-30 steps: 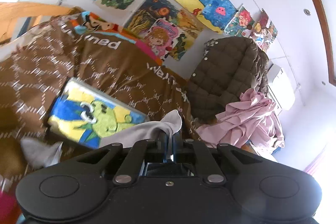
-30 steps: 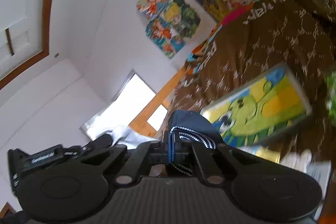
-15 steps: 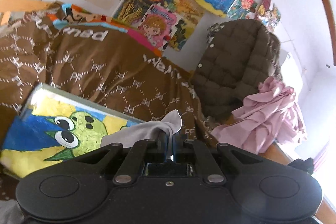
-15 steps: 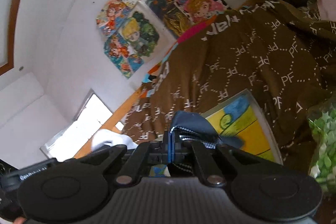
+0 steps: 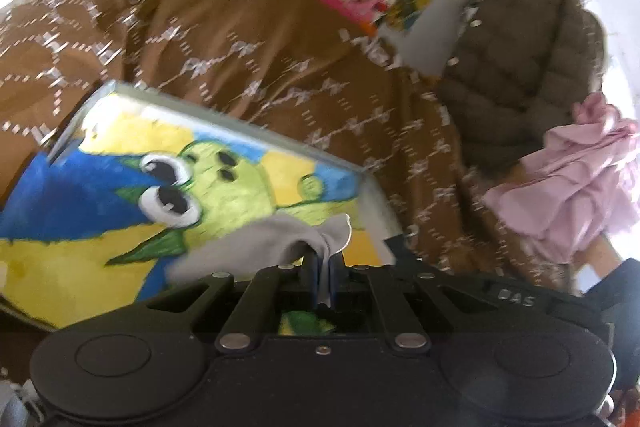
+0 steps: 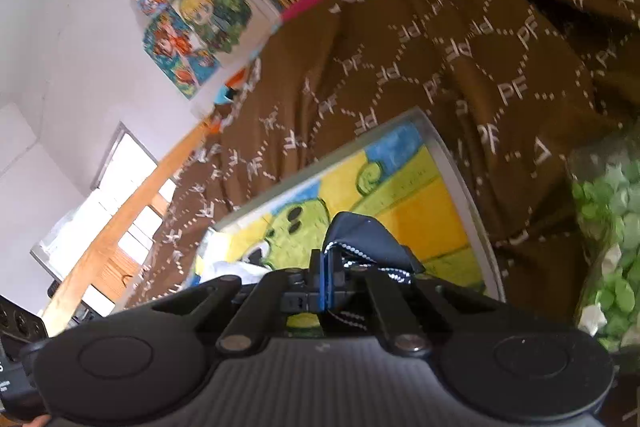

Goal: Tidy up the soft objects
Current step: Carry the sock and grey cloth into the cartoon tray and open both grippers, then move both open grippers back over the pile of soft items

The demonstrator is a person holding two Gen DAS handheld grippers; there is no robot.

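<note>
Here each gripper (image 5: 320, 267) (image 6: 326, 277) hides its pinched cloth's (image 5: 276, 239) (image 6: 362, 241) lower part.

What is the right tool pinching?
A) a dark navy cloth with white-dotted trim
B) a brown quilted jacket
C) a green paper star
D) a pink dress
A: the right tool is shut on the dark navy cloth with white-dotted trim, held over the frog painting.
</note>
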